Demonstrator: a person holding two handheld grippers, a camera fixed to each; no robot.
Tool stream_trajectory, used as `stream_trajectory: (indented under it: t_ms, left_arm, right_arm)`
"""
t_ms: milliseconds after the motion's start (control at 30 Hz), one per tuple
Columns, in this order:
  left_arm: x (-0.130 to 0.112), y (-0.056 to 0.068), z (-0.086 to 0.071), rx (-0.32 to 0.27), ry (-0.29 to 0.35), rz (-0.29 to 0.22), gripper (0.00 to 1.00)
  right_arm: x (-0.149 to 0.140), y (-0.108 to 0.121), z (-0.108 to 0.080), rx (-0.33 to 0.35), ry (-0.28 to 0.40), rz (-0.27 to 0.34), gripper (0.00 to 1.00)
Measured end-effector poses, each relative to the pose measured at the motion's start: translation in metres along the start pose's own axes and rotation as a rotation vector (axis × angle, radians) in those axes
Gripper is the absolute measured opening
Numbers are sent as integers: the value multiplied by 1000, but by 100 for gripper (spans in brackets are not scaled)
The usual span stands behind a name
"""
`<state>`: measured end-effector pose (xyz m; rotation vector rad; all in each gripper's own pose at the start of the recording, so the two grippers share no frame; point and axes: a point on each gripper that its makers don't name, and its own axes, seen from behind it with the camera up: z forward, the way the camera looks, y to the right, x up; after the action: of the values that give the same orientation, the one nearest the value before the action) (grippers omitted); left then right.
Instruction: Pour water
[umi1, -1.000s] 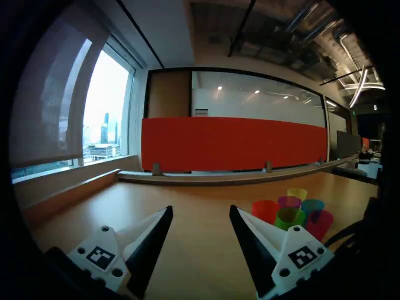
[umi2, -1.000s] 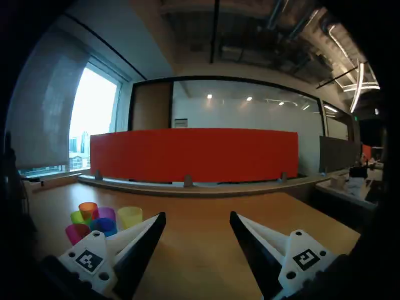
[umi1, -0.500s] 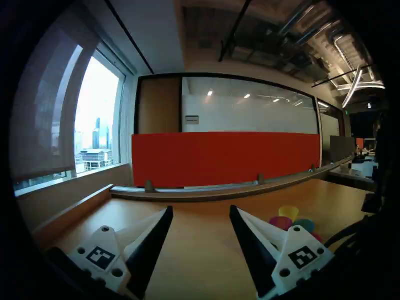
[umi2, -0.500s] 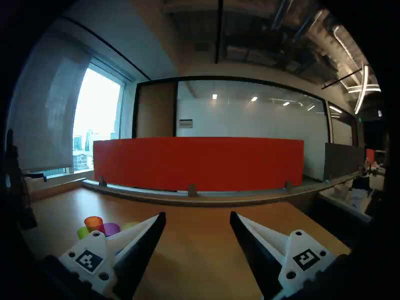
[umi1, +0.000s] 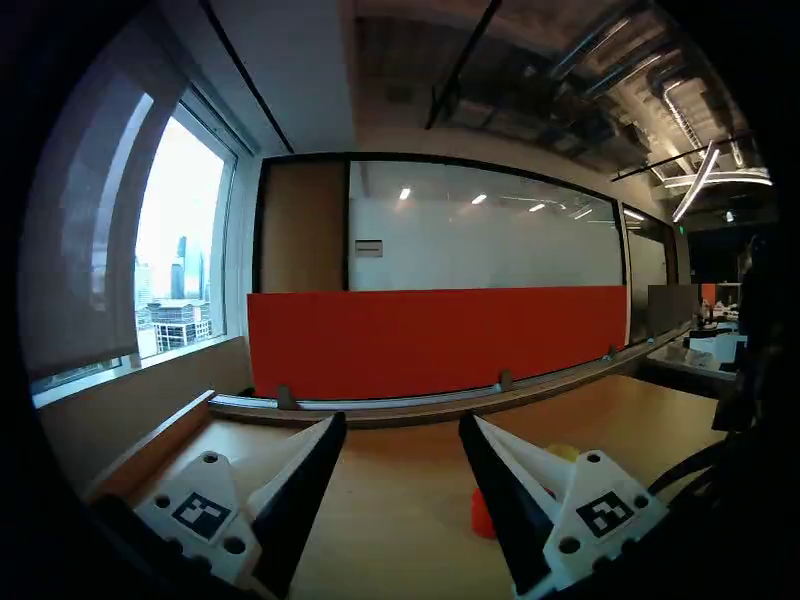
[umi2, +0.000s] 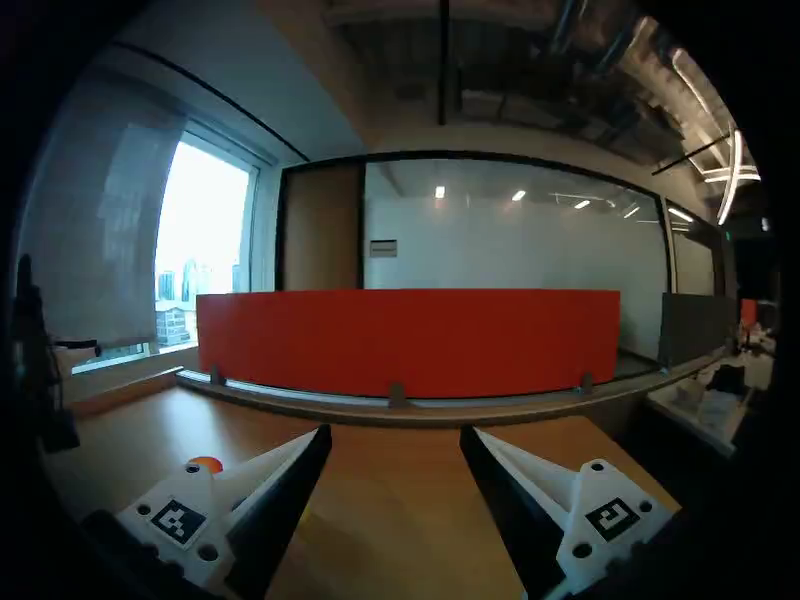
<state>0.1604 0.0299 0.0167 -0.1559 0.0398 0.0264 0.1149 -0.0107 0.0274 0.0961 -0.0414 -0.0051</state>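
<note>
Left gripper view: the left gripper (umi1: 400, 420) gapes wide and empty, its white wedge fingers aimed at the red screen (umi1: 440, 340). Short of that screen, on the smooth wooden table (umi1: 400, 520), glossy plastic cups (umi1: 482, 515) peek from behind one finger.

Right gripper view: the right gripper (umi2: 395, 432) is equally wide and empty. An orange cup (umi2: 205, 464) shows above one finger, short of the screen.

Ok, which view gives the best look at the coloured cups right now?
The left gripper view, narrowly: the side of an orange cup shows, half hidden behind the left claw, with a yellow cup peeking over it. In the right gripper view, an orange rim pokes above the right claw; the rest is hidden.
</note>
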Motion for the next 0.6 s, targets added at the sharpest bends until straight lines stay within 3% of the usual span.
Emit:
stream_trajectory:
  t_ms: [300,600]
  left_arm:
    - [17,12,5,-52,25,-28,83]
    - [20,29,7,-150,5,-12,83]
  right_arm:
    - [4,0,2,17,-12,1,99]
    - [4,-11,0,112,-29,-32,99]
